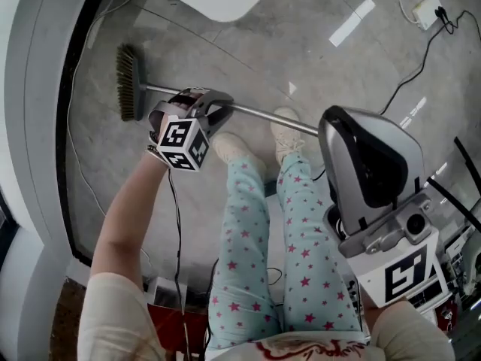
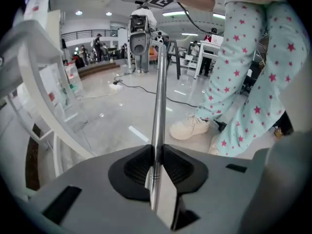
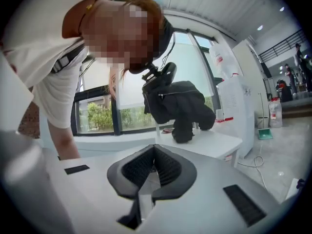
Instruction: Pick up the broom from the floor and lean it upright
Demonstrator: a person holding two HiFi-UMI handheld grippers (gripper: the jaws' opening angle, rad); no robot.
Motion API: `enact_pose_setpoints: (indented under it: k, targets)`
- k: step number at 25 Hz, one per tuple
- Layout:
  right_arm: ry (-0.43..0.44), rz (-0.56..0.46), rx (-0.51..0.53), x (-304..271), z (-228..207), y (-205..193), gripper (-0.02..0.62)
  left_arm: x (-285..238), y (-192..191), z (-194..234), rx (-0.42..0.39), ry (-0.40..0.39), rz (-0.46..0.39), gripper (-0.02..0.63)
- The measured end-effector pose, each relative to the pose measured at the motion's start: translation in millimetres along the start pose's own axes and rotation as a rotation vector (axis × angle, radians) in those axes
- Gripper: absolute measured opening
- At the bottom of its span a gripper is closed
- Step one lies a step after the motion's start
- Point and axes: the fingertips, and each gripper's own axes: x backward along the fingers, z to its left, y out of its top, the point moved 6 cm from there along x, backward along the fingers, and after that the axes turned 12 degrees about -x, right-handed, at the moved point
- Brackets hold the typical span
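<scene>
Your left hand-held gripper (image 1: 219, 108) — pinching the broom (image 1: 129, 83) by its metal handle, close to the brush head. Right hand-held gripper (image 3: 154, 155): jaws pressed together, apparently on nothing.

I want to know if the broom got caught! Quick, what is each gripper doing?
Left gripper: closed on the broom, by its handle.
Right gripper: closed, holding nothing.

A black jacket (image 3: 179, 105) lies on a white table (image 3: 219, 143); a power strip (image 1: 427, 10) on the floor (image 1: 316, 59).
</scene>
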Motion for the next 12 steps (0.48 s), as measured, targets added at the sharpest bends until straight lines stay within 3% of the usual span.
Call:
enact_pose_setpoints:
  k: [5, 12]
  targets:
    - [0.070, -0.060, 0.091, -7, 40, 96, 0.021, 77, 38, 15, 0.120, 0.212, -0.083, 0.084]
    - [0.197, -0.122, 0.103, -26, 105, 163, 0.021, 178, 63, 15, 0.423, 0.586, -0.165, 0.081]
